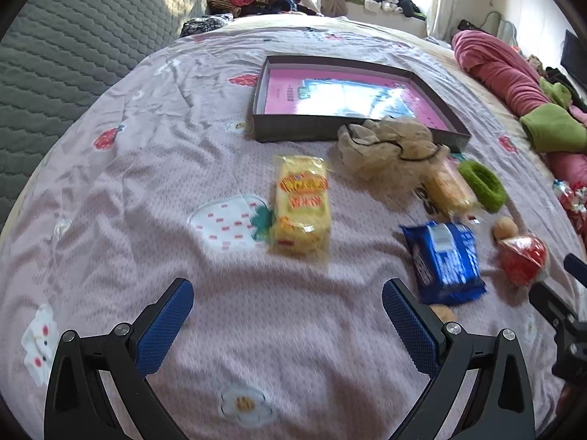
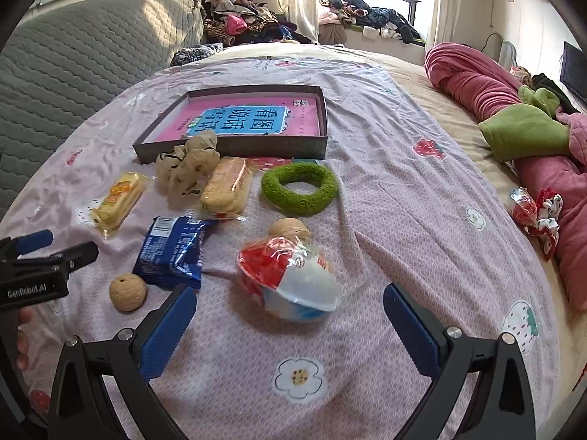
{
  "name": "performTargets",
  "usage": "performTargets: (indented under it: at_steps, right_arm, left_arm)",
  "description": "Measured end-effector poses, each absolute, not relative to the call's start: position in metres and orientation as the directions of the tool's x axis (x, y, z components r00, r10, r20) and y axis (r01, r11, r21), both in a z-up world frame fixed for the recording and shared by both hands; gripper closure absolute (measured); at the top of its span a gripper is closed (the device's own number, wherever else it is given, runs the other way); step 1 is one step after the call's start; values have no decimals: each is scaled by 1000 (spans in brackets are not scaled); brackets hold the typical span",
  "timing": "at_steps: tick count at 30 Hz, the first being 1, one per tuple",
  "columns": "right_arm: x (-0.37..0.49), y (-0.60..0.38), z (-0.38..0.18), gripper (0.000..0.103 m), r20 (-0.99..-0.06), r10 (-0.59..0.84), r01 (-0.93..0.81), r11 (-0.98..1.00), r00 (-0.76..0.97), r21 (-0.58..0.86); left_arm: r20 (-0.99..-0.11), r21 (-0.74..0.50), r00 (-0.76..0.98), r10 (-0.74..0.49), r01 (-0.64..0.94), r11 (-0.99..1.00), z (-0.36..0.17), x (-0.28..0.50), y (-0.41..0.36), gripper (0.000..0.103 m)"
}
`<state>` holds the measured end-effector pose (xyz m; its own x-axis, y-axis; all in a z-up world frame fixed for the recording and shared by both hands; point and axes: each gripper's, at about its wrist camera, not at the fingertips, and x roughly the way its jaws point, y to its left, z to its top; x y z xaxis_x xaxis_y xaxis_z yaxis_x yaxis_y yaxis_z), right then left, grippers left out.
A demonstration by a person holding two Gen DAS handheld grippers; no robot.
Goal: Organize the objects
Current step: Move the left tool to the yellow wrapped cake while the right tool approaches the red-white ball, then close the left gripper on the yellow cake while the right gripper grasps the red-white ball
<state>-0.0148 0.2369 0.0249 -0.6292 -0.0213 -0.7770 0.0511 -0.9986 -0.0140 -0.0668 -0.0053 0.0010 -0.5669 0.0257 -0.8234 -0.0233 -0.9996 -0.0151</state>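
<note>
A dark shallow box (image 1: pixel 352 135) (image 2: pixel 234 148) with a pink and blue book inside lies on the pink bedspread. In front of it lie a beige scrunchie (image 1: pixel 385 150) (image 2: pixel 189 168), a yellow cake packet (image 1: pixel 302 203) (image 2: pixel 117 198), a second cake packet (image 1: pixel 449 189) (image 2: pixel 225 187), a green ring (image 1: pixel 482 183) (image 2: pixel 299 189), a blue biscuit pack (image 1: pixel 445 262) (image 2: pixel 172 251), two walnuts (image 2: pixel 128 291) (image 2: pixel 290 229) and a red-and-white wrapped cup (image 1: pixel 524 258) (image 2: pixel 293 280). My left gripper (image 1: pixel 288 308) is open, short of the yellow packet. My right gripper (image 2: pixel 290 315) is open just before the cup.
A grey quilted headboard (image 1: pixel 73 55) stands at the left. Rolled pink and green blankets (image 2: pixel 513 117) and a wrapped sweet (image 2: pixel 528 209) line the bed's right side. Clothes are piled by the window (image 2: pixel 359 11). A hand (image 2: pixel 22 333) holds the left gripper.
</note>
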Motion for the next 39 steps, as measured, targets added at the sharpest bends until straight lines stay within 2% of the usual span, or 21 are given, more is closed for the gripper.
performTargets:
  at_steps: [4, 8, 16, 20, 22, 23, 24, 26, 28, 30, 34, 39]
  right_arm:
    - [-21, 236, 21, 1, -780, -29, 62, -998, -625, -12]
    - [-26, 235, 17, 13, -780, -31, 63, -998, -626, -11]
    - [-33, 229, 7, 19, -785, -19, 84, -996, -619, -42]
    - [-38, 232, 0, 27, -795, -28, 84, -996, -606, -29]
    - [-39, 232, -3, 32, -798, -29, 86, -996, -601, -28]
    - [-39, 231, -3, 34, -798, -30, 89, -996, -602, -30]
    - [-38, 231, -4, 36, -796, -34, 93, -995, -604, -28]
    - [-38, 231, -4, 36, -793, -42, 101, -995, -608, -25]
    - [-38, 230, -4, 37, -794, -38, 105, -994, -606, -33]
    - [-36, 230, -4, 37, -791, -42, 107, -994, -610, -30]
    - [-32, 231, 2, 38, -773, -58, 120, -992, -631, -23]
    - [-28, 236, 11, 39, -753, -121, 141, -989, -646, 38]
  left_arm:
    - [-823, -14, -567, 23, -20, -1000, -1, -83, -8, 1]
    - [-821, 9, -571, 6, -23, -1000, -2, -103, -4, 1]
    - [-824, -1, -565, 36, -63, -998, -11, -124, 13, 2]
    - [-830, 21, -558, 28, -81, -996, -20, -127, 22, 10]
    - [-833, 10, -552, 42, -91, -996, -24, -129, 23, 21]
    - [-832, 9, -553, 43, -91, -996, -25, -130, 24, 33]
    - [-834, 11, -550, 42, -94, -996, -26, -131, 24, 38]
    - [-832, 10, -553, 47, -100, -995, -27, -131, 25, 39]
    - [-830, 0, -555, 58, -103, -995, -26, -131, 24, 45]
    - [-822, -15, -565, 70, -103, -995, -24, -130, 22, 61]
    - [-816, -49, -570, 102, -107, -993, -22, -127, 19, 62]
    - [-808, -29, -582, 88, -109, -994, -19, -123, 20, 62]
